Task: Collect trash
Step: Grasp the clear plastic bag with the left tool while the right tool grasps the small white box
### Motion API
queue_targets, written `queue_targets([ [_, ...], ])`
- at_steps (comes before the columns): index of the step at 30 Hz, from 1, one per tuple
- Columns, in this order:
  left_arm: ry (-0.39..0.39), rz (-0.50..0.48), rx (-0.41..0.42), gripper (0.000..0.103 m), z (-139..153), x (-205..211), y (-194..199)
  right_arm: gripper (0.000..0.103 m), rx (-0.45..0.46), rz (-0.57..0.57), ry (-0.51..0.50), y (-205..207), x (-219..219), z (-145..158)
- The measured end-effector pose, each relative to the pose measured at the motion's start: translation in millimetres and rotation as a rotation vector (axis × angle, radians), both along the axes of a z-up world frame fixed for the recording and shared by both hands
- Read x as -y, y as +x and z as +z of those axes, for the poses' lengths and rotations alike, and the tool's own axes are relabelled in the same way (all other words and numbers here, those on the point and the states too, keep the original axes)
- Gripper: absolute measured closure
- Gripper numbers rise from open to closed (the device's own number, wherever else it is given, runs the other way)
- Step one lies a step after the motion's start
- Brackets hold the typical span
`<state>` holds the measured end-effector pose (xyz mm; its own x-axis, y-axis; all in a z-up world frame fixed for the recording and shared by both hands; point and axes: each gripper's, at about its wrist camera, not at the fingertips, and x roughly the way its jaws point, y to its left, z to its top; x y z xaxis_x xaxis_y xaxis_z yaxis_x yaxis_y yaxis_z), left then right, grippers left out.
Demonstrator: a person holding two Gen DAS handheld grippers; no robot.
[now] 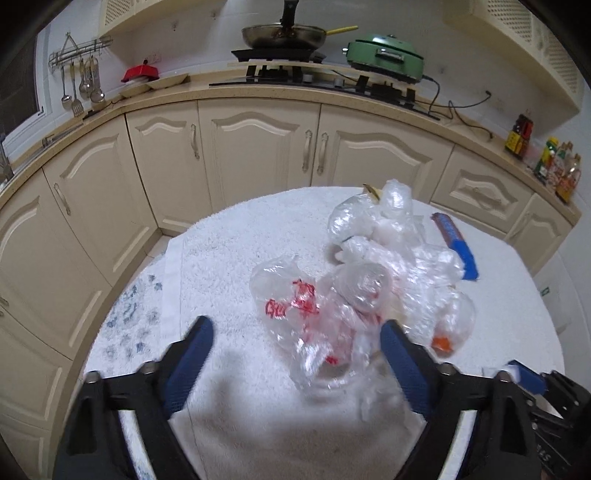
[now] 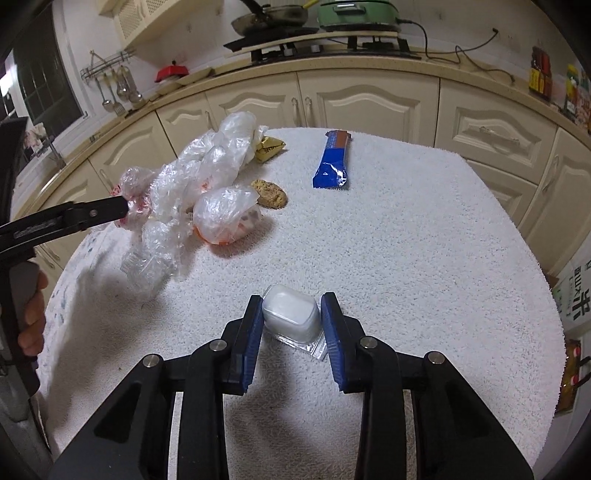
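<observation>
A heap of crumpled clear plastic bags [image 1: 362, 291] with red print lies on the white towel-covered table [image 1: 240, 236]. My left gripper [image 1: 297, 328] is open, its jaws wide apart around the near part of the heap, just above the table. The heap also shows in the right wrist view [image 2: 192, 199], with the left gripper [image 2: 122, 210] at its left side. My right gripper [image 2: 291, 317] is shut on a small white plastic cup [image 2: 291, 314] with a clear flat rim. A blue snack wrapper [image 2: 332, 158], a yellow wrapper [image 2: 269, 147] and a brown biscuit [image 2: 269, 194] lie further back.
Cream kitchen cabinets [image 1: 258, 147] curve behind the table. On the counter stand a stove with a pan [image 1: 284, 35], a green electric cooker [image 1: 384, 55] and sauce bottles [image 1: 554, 166]. A printed box [image 2: 576, 295] stands beyond the table's right edge.
</observation>
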<state>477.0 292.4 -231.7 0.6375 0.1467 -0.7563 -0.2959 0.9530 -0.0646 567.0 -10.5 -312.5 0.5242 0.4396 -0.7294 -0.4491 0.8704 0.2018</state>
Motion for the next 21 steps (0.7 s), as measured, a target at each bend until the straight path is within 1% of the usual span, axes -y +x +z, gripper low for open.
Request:
queue_targets([
  [1,-0.004,0.000,-0.004,0.060,-2,-1,3,0.071,0.000,0.000,0.001,0,0,0],
  [2,-0.024,-0.003,-0.008,0.075,-4,-2,6,0.071,0.000,0.000,0.002,0,0,0],
  [3,-0.045,-0.009,-0.001,0.078,-4,-4,8,0.071,0.000,0.000,0.003,0,0,0],
  [4,-0.047,-0.014,0.004,0.085,-3,-4,9,0.071,0.002,-0.001,0.004,0,0,0],
  [5,-0.042,-0.014,0.010,0.089,-2,-4,9,0.071,0.003,-0.002,0.004,0,0,1],
  [7,-0.032,-0.011,0.033,0.092,3,-4,5,0.071,0.019,-0.008,0.006,-3,1,3],
  [8,-0.026,-0.011,0.044,0.097,5,-4,1,0.071,0.024,-0.008,0.009,-4,2,4],
  [17,-0.023,-0.047,0.115,0.099,22,10,-54,0.071,0.032,0.014,0.065,-32,10,15],
  [19,-0.039,-0.056,0.133,0.099,26,13,-70,0.071,0.041,0.017,0.076,-41,14,21],
  [21,-0.049,-0.069,0.154,0.102,34,19,-84,0.071,0.049,0.018,0.083,-49,17,26],
])
